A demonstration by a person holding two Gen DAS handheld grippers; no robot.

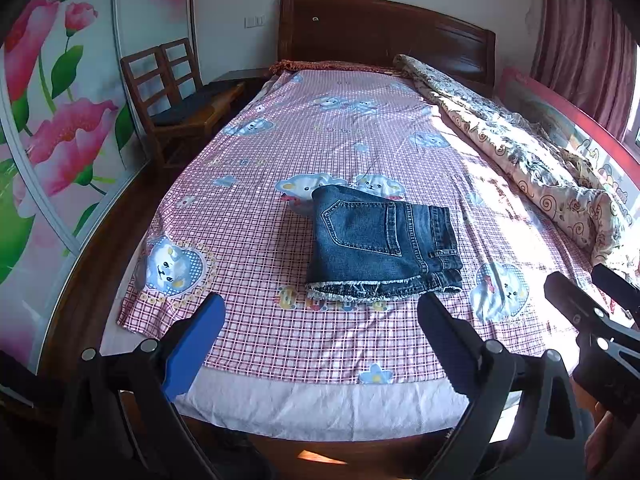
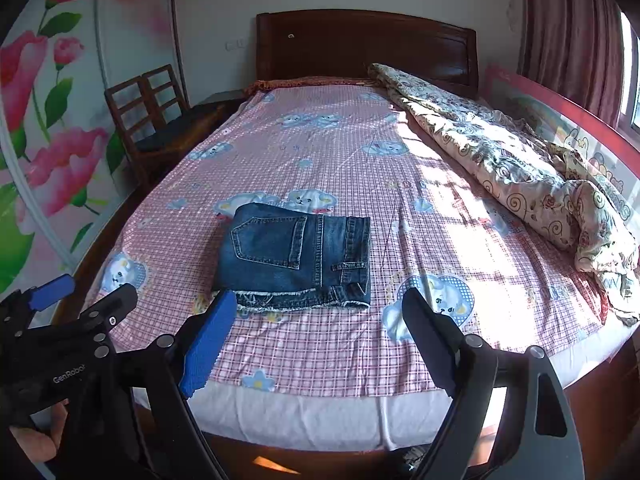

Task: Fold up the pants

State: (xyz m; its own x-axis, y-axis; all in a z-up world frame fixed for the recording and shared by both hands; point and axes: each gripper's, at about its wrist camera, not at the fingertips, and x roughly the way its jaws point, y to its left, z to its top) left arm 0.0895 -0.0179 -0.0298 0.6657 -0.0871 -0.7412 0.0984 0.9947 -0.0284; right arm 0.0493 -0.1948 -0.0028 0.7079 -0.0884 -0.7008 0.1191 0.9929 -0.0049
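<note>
Two chairs [image 1: 176, 92] stood by the flowered wall at the far left. The left gripper [image 1: 322, 312] hung over the foot of the bed [image 1: 248, 208], fingers spread and empty. The folded pants [image 1: 380, 240] lay mid-bed, apart from both grippers. The right gripper [image 2: 320, 306] hung likewise spread. A rolled quilt [image 2: 512, 172] lay rightmost.

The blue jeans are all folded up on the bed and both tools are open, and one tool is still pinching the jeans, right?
Not quite. The folded jeans do lie on the bed and both tools are open, but neither pinches them: the right wrist view shows the right tool apart from the denim, and the left wrist view shows the left tool apart too.
</note>
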